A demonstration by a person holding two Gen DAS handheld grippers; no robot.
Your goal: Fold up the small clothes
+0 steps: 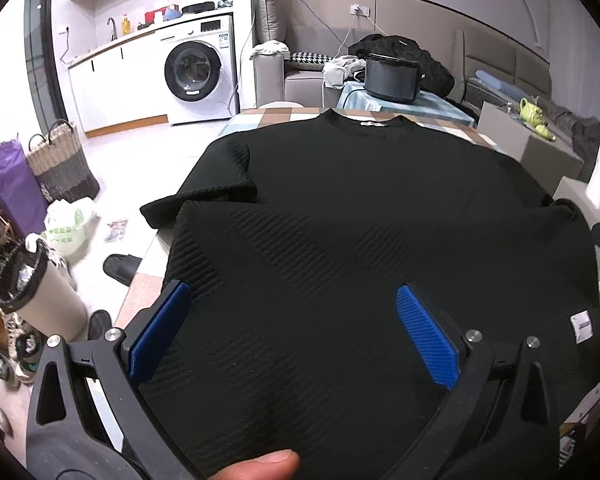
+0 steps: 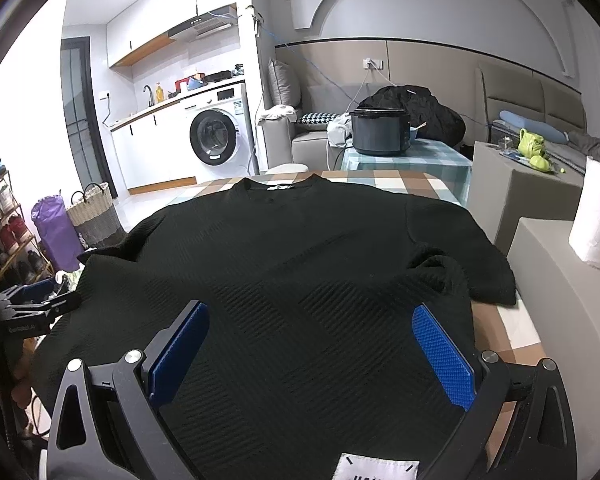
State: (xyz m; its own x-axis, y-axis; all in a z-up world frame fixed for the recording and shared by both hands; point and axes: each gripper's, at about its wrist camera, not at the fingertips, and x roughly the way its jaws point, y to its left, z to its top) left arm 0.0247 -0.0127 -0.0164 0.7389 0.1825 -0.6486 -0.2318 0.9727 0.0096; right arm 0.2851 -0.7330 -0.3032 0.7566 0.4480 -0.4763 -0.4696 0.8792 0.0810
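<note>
Both grippers, left [image 1: 292, 332] and right [image 2: 310, 350], gape wide over the flat black ribbed knit top [image 1: 340, 208], collar at twelve o'clock on the checked tablecloth [image 2: 384, 180]. Folding looks unstarted; next, pinch the hem corners.

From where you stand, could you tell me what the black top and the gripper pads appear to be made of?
The black top looks like a soft knit, matte, with raised diagonal ribbing in blocks; the fibre cannot be told. The left gripper and the right gripper both stand open, and their blue pads look like rubber or soft plastic, judging by the fine dimpled grid.
</note>
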